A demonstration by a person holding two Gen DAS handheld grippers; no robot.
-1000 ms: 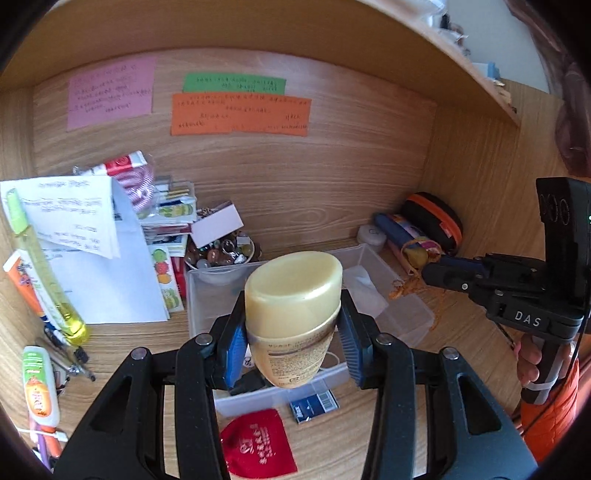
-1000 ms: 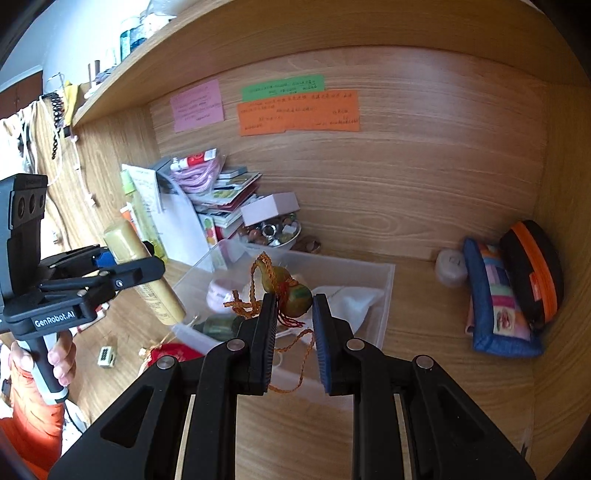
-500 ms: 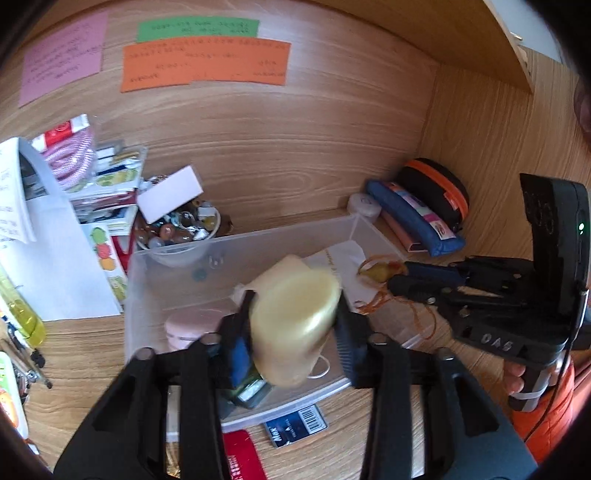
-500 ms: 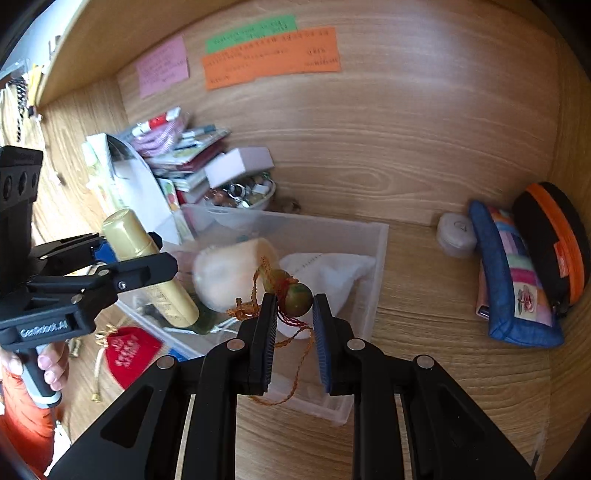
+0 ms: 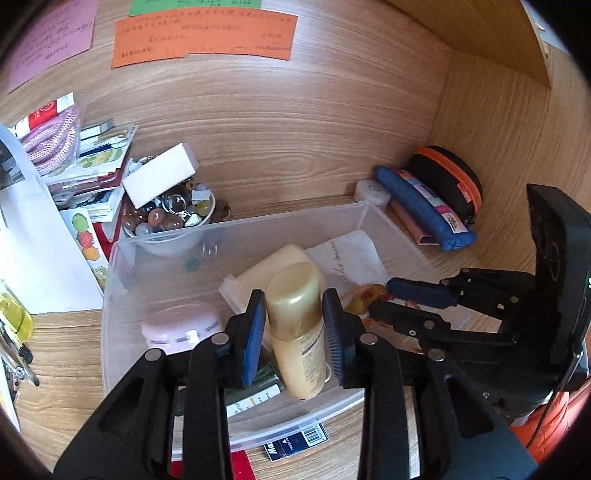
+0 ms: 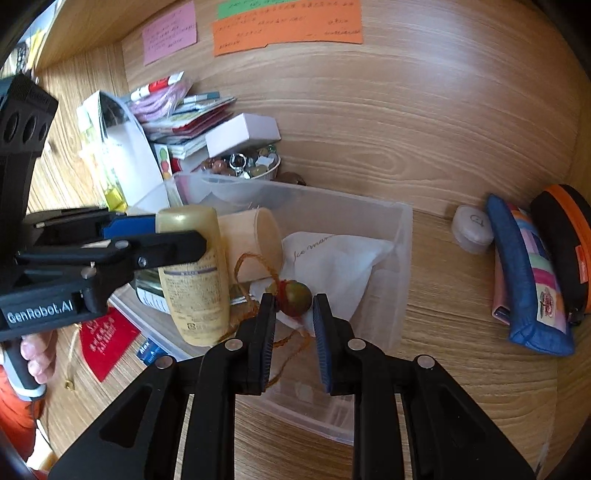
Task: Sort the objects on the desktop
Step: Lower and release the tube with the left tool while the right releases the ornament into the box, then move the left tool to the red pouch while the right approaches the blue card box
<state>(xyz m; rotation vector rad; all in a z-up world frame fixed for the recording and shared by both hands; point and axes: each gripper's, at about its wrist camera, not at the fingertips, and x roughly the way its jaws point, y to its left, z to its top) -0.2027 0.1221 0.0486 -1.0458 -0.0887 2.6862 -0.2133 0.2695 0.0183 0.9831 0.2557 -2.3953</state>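
hiding the bottle's (image 5: 297, 325) base behind the left gripper (image 5: 294, 325)

The back wall (image 5: 295, 122) is light wood w/ wavy grain lines. Three paper notes are stuck high on it: a pink note (image 6: 170, 31), a green note (image 5: 195, 3) & a long orange note (image 5: 205, 37) just under the green one, all w/ small writing, too tiny to read. A wood side wall (image 5: 498, 122) meets the back wall at the right corner. The counter (image 6: 461, 376) is the same light wood. A wood shelf (image 6: 85, 33) runs above, at the top left. Soft daylight falls on the wood; no lamp in view.
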